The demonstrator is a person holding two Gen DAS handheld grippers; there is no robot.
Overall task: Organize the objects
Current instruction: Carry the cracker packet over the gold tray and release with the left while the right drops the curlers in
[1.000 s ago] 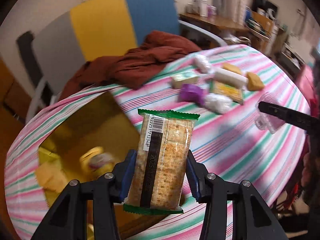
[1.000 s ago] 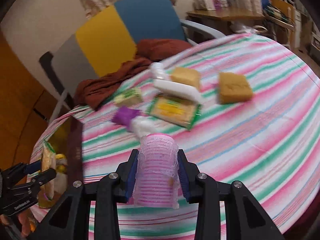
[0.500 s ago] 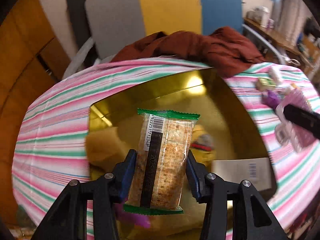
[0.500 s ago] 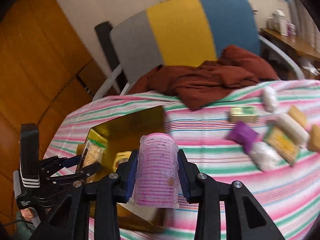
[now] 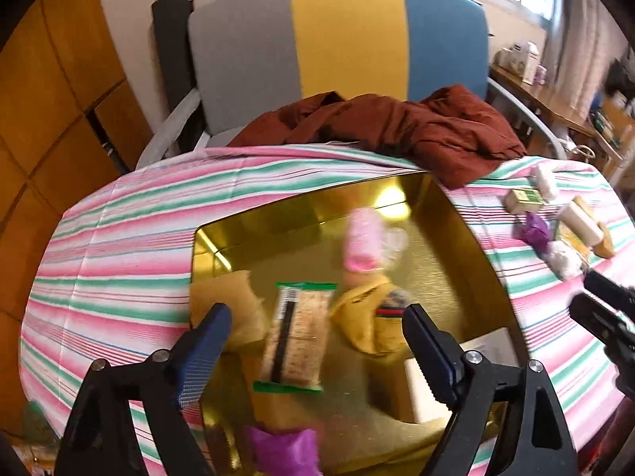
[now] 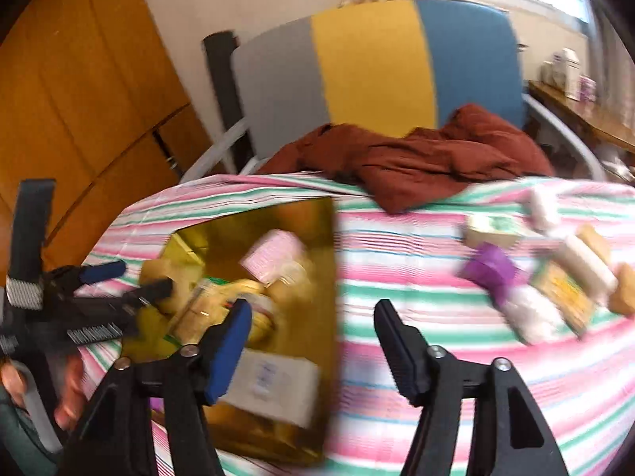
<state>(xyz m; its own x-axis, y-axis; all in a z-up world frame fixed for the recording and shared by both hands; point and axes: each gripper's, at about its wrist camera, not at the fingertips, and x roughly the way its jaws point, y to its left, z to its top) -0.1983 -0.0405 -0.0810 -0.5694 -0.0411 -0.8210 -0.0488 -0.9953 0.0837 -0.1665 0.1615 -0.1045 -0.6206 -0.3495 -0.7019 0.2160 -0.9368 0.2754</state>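
Note:
A gold tin (image 5: 468, 230) sits on the striped tablecloth. The green-edged cracker packet (image 5: 295, 341) is inside it, loose below my left gripper (image 5: 316, 313), whose jaws are opening wide with neither pad touching the packet. The pink hair roller (image 5: 361, 242) is blurred over the far part of the tin. In the right wrist view the roller (image 6: 274, 256) and the cracker packet (image 6: 198, 309) are in the tin (image 6: 254, 214). My right gripper (image 6: 312, 311) hangs over the tin's right rim, jaws opening and nothing between them. The left gripper (image 6: 139, 277) shows at the left.
The tin also holds a yellow packet (image 5: 369, 317), a white box (image 6: 274, 384) and a purple packet (image 5: 283, 450). Several small items lie to the right, among them a purple packet (image 6: 490, 269) and sponges (image 6: 595, 244). A red-brown cloth (image 5: 416, 131) drapes from the chair (image 5: 345, 35).
Both grippers swung left over the gold tin and opened. The cracker packet left the left jaws and the pink roller left the right jaws; both are now in the tin.

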